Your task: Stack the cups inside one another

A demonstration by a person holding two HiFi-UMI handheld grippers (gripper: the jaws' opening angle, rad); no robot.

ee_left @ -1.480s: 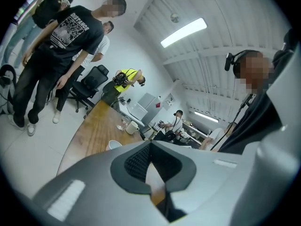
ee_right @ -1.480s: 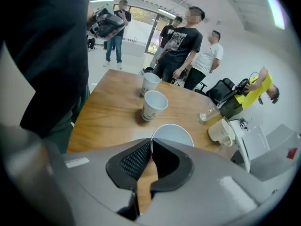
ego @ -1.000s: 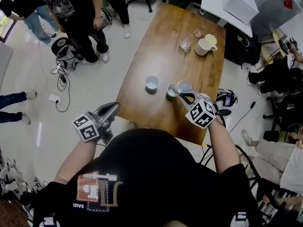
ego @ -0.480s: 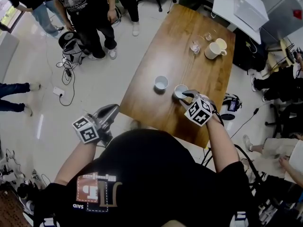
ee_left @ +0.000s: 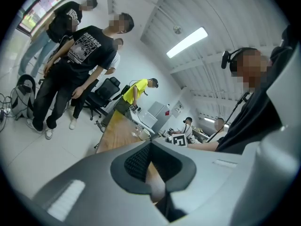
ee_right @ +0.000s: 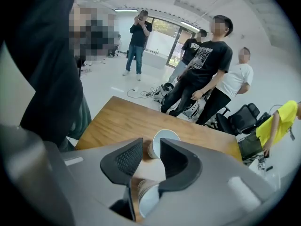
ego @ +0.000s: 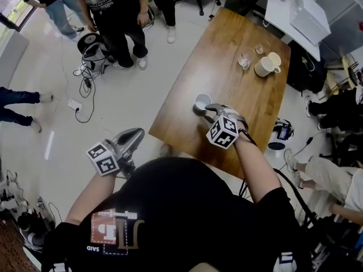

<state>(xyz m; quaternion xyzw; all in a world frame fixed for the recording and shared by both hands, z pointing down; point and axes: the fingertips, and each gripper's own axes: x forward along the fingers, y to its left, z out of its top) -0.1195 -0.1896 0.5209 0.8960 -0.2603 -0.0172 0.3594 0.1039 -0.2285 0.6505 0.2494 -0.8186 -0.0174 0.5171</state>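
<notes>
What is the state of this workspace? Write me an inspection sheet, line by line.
Surface: wooden table, long, tilted across the head view.
Job's things: white cup standing just beyond the right claw; second cup visible through that claw's gap.
Clutter: mug and small glass at the far end.
Grippers: right claw open, its jaws have just been opening, pads pressing nothing; left claw shut, empty, off the table.
Cables: loose cables on the floor.
Surroundings: people standing and sitting around.
</notes>
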